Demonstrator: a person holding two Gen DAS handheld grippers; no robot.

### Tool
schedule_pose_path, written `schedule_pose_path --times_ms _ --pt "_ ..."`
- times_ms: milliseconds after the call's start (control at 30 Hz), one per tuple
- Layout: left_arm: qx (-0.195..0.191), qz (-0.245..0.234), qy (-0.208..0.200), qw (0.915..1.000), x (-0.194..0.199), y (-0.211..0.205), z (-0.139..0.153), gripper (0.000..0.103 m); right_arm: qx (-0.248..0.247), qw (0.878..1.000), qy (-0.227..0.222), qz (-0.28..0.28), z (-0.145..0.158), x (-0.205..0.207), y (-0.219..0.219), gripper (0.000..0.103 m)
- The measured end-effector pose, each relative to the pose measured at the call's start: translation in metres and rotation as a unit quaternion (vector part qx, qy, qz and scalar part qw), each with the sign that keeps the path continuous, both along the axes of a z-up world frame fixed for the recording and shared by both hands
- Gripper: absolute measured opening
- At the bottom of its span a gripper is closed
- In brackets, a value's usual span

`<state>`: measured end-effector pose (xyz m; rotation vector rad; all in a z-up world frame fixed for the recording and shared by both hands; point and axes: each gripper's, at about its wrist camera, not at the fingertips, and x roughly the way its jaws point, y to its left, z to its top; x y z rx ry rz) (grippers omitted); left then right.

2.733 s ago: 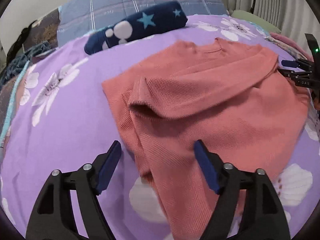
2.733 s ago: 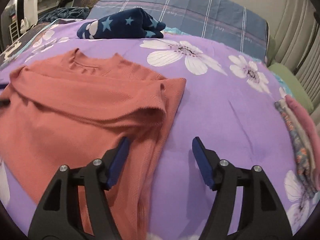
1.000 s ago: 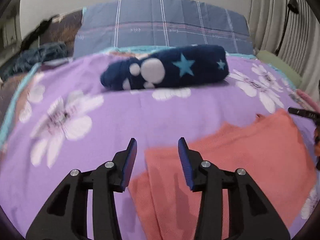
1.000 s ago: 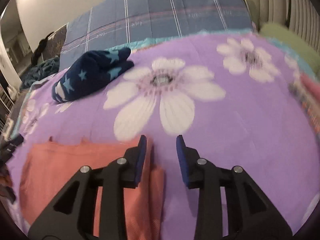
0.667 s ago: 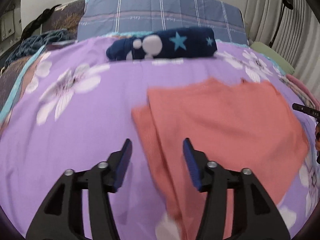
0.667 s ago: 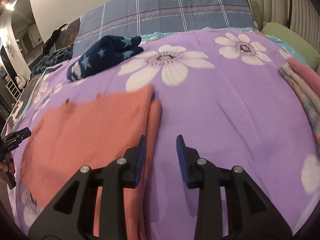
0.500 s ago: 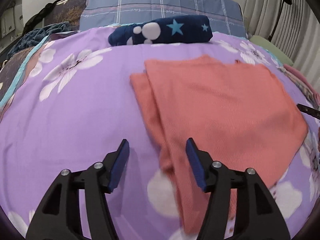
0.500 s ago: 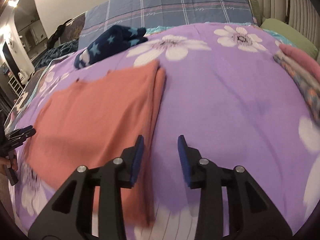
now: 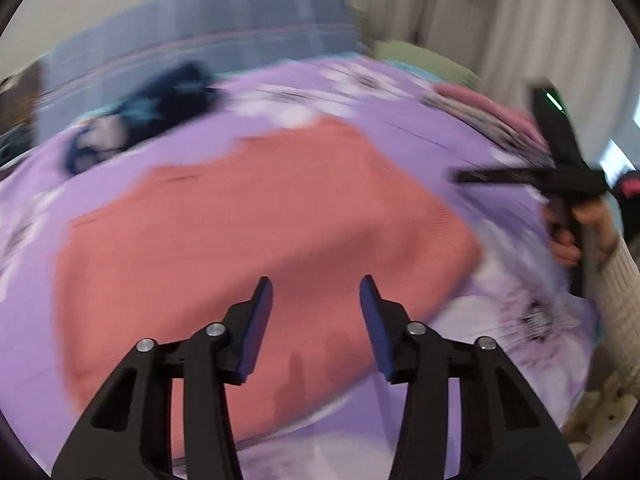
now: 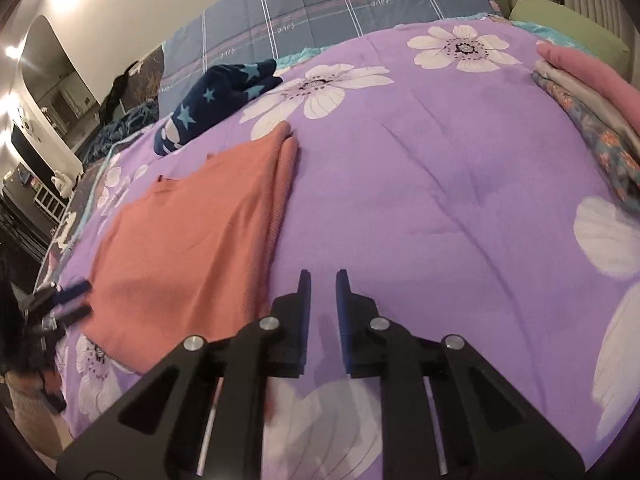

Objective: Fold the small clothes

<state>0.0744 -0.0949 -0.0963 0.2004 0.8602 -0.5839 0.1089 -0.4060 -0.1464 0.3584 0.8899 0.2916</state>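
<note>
Bed [image 10: 460, 168] with purple floral cover, blue plaid pillow [image 10: 320, 4] at the head, pale curtains [image 9: 460, 20] behind. Left wrist view is motion-blurred.

Salmon top [image 10: 192, 240] lies flat on the cover, folded, layered edge along its right side toward mid-bed. In the left view the top [image 9: 248, 232] fills the centre of the frame.

Left claw [image 9: 316, 312] hovers over the near part of the top, jaws apart with a clear gap, holding nothing. It shows small at the left edge of the right view [image 10: 68, 300], just beside the top's near-left corner; contact cannot be told.

Right claw [image 10: 323, 300] sits over bare cover just right of the top's near edge, jaws nearly together with a thin slit between, nothing in them. In the left view it is a dark blurred shape [image 9: 560, 168] off the top's right side, held by a hand [image 9: 576, 232] in a cream sleeve.

Navy star-print roll [image 10: 216, 96] lies beyond the top, near the pillow, apart from it. Stack of folded clothes [image 10: 592, 96], pink on top, at the bed's right edge. Green cushion [image 10: 568, 28] behind the stack.
</note>
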Motion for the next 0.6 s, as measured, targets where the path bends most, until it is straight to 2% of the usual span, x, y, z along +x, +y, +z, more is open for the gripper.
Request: schedule_pose_path --times_ms 133,267,367,500,600 --pt "0.004 -0.071 0.014 0.9974 -0.006 -0.081 -0.014 0.045 0.020 1.000 -0.004 0.015 0.006 0.019 -0.010 0.015" --pt "0.049 -0.078 0.008 0.9957 -0.005 -0.130 -0.031 0.046 0.017 0.999 -0.011 0.040 0.010 0.039 -0.010 0.022" --pt "0.060 -0.065 0.014 0.9959 -0.004 -0.138 -0.038 0.046 0.030 0.998 -0.004 0.060 0.008 0.059 -0.008 0.025" --pt "0.052 -0.057 0.029 0.9966 -0.001 -0.133 -0.041 0.045 0.055 0.995 0.005 0.082 0.002 0.086 -0.001 0.033" --pt "0.039 -0.056 0.046 0.9966 0.003 -0.131 -0.042 0.038 0.059 0.994 0.009 0.093 0.000 0.101 0.008 0.037"
